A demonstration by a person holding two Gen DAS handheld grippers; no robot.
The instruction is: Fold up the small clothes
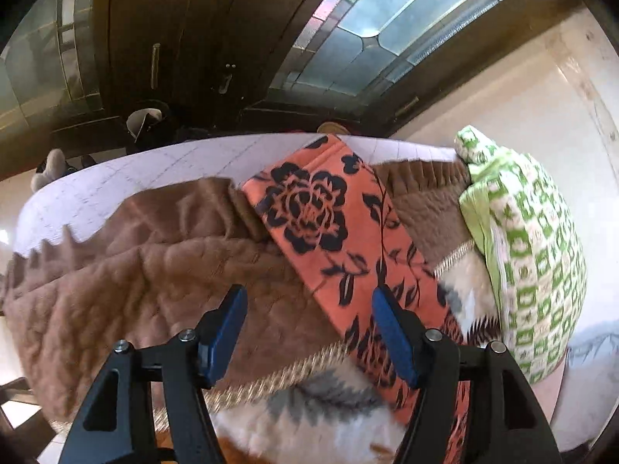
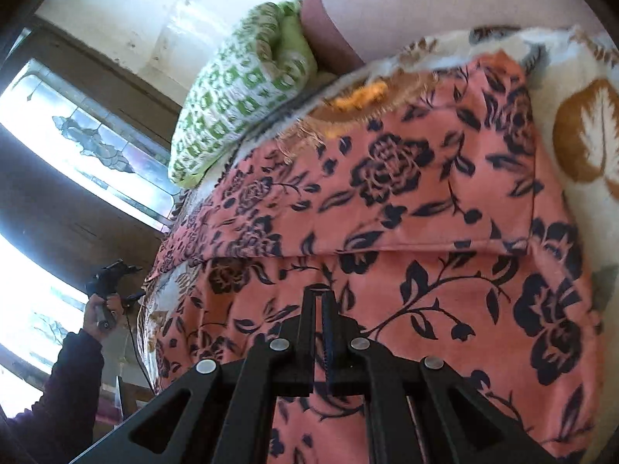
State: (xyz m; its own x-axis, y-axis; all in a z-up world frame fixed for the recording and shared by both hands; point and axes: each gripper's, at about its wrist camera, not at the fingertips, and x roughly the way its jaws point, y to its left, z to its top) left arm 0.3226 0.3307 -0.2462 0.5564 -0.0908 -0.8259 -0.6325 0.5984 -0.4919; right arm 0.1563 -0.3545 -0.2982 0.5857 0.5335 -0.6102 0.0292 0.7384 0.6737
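A salmon-orange cloth with a black rose print (image 1: 317, 208) lies as a long folded strip across the bed, running from the far edge down toward me. My left gripper (image 1: 309, 294) hovers over its near part, open, with nothing between the blue pads (image 1: 228, 332). In the right wrist view the same cloth (image 2: 425, 201) fills the middle, one layer folded over another along a crease. My right gripper (image 2: 319, 294) hangs just above the lower layer, shut, with no fabric visibly pinched. At the left a hand in a dark sleeve (image 2: 100, 317) holds the other gripper.
A green-and-white patterned pillow (image 1: 534, 251) (image 2: 240, 104) lies beside the cloth. Under it are a brown quilted blanket (image 1: 135, 270) and a cream leaf-print blanket (image 2: 580, 131). A dark wardrobe (image 1: 174, 38) and stained-glass windows (image 1: 387, 19) stand beyond the bed.
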